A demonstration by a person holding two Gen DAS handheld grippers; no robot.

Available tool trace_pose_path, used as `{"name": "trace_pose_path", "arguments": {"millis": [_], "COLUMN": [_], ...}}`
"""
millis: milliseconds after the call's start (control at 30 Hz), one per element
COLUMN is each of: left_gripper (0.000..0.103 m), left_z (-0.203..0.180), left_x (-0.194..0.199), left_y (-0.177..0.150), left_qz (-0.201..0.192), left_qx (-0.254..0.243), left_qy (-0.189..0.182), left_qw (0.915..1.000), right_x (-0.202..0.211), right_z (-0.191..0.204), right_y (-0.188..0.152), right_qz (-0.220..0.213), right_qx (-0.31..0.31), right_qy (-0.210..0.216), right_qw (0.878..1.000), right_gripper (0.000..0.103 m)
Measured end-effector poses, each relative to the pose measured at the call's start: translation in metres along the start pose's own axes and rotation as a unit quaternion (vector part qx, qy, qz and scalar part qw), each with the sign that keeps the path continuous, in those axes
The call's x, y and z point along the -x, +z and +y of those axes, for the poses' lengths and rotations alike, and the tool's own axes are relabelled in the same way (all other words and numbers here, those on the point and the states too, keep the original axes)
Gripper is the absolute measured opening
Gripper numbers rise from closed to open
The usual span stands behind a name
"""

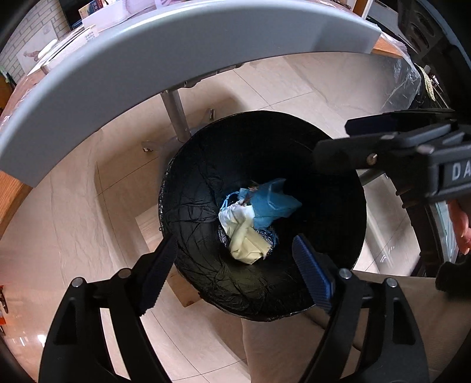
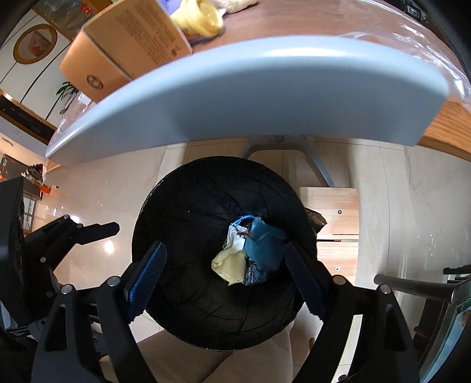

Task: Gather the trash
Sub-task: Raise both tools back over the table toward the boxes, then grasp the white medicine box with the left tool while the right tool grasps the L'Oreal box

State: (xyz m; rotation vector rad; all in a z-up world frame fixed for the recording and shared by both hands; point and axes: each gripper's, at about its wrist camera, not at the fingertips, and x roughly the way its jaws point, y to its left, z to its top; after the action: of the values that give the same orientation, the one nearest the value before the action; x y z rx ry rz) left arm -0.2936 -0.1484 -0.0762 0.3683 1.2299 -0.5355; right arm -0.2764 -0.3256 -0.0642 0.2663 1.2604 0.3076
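The left gripper (image 1: 235, 262) points down into a round trash bin (image 1: 188, 212). Its two fingers are spread wide, and nothing is pinched between them. Its pads (image 1: 313, 277) are dark blue with little ridges. The right gripper (image 2: 225, 278) also points down into the same trash bin (image 2: 182, 224), and its fingers are spread wide too, with nothing between them. Both grippers hang above the bin's mouth and do not touch the trash.

Down at the bottom of the bin lies the trash (image 1: 253, 218). It is a small heap of crumpled things. One piece is blue (image 1: 270, 203) and looks like scrunched paper or cloth. Next to it, and touching it, is a pale cream and white piece (image 1: 244, 238), all folded and wrinkled. A bit of shiny dark blue wrapper peeks out from under them. In the right wrist view the same heap (image 2: 244, 253) sits deep in the bin, seen in the gap between the right gripper's fingers, far below the tips.

The bin is lined with a black bag (image 2: 206, 309), full of creases. It stands on a pale tiled floor (image 1: 88, 206). Just behind it is the grey edge of a table (image 1: 176, 53) with a grey metal leg (image 1: 176, 115). On the table, in the right wrist view, sit a brown cardboard box (image 2: 123, 50) and a yellow cup (image 2: 200, 17). The person's light trousers (image 1: 294, 347) show close below the bin.
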Motion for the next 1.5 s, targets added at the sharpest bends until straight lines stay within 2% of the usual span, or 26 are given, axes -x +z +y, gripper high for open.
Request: {"name": "trace_pose_path", "arguments": {"millis": [267, 367, 433, 500, 567, 600, 633, 700, 767, 867, 1033, 1200, 1500], "left_gripper": [0.082, 0.082, 0.082, 0.082, 0.089, 0.098, 0.099, 0.099, 0.099, 0.099, 0.099, 0.099, 0.099], "left_z": [0.001, 0.004, 0.005, 0.009, 0.016, 0.020, 0.026, 0.041, 0.059, 0.084, 0.121, 0.138, 0.140], "left_x": [0.021, 0.045, 0.062, 0.079, 0.099, 0.104, 0.114, 0.127, 0.131, 0.131, 0.116, 0.090, 0.062], "left_y": [-0.008, -0.010, -0.010, -0.010, -0.005, -0.002, 0.002, 0.011, 0.021, 0.037, 0.064, 0.086, 0.114], "left_qz": [-0.022, -0.049, -0.069, -0.090, -0.118, -0.128, -0.149, -0.175, -0.185, -0.185, -0.160, -0.126, -0.107], "left_qx": [0.016, 0.036, 0.047, 0.054, 0.062, 0.065, 0.074, 0.096, 0.125, 0.168, 0.227, 0.252, 0.253], "left_qy": [0.011, 0.007, 0.003, 0.007, 0.018, 0.023, 0.033, 0.040, 0.038, 0.037, 0.043, 0.051, 0.073], "left_qw": [0.9996, 0.9981, 0.9965, 0.9944, 0.9909, 0.9893, 0.9856, 0.9790, 0.9740, 0.9676, 0.9597, 0.9581, 0.9588], "right_x": [0.040, 0.074, 0.093, 0.114, 0.129, 0.135, 0.137, 0.133, 0.129, 0.116, 0.089, 0.070, 0.052], "right_z": [0.004, 0.013, 0.022, 0.035, 0.046, 0.052, 0.057, 0.066, 0.073, 0.082, 0.086, 0.084, 0.085], "right_y": [-0.003, -0.004, -0.004, -0.001, 0.003, 0.007, 0.011, 0.021, 0.031, 0.039, 0.053, 0.063, 0.068], "right_qz": [-0.042, -0.085, -0.115, -0.159, -0.199, -0.217, -0.226, -0.227, -0.219, -0.210, -0.186, -0.173, -0.163], "right_qx": [0.017, 0.048, 0.067, 0.088, 0.103, 0.109, 0.113, 0.118, 0.119, 0.128, 0.114, 0.095, 0.067], "right_qy": [-0.015, -0.032, -0.039, -0.045, -0.041, -0.040, -0.041, -0.039, -0.037, -0.044, -0.044, -0.056, -0.062], "right_qw": [0.999, 0.995, 0.990, 0.982, 0.974, 0.969, 0.967, 0.966, 0.968, 0.968, 0.975, 0.979, 0.982], "right_gripper": [0.082, 0.082, 0.087, 0.097, 0.099, 0.099, 0.099, 0.099, 0.099, 0.099, 0.099, 0.099, 0.099]}}
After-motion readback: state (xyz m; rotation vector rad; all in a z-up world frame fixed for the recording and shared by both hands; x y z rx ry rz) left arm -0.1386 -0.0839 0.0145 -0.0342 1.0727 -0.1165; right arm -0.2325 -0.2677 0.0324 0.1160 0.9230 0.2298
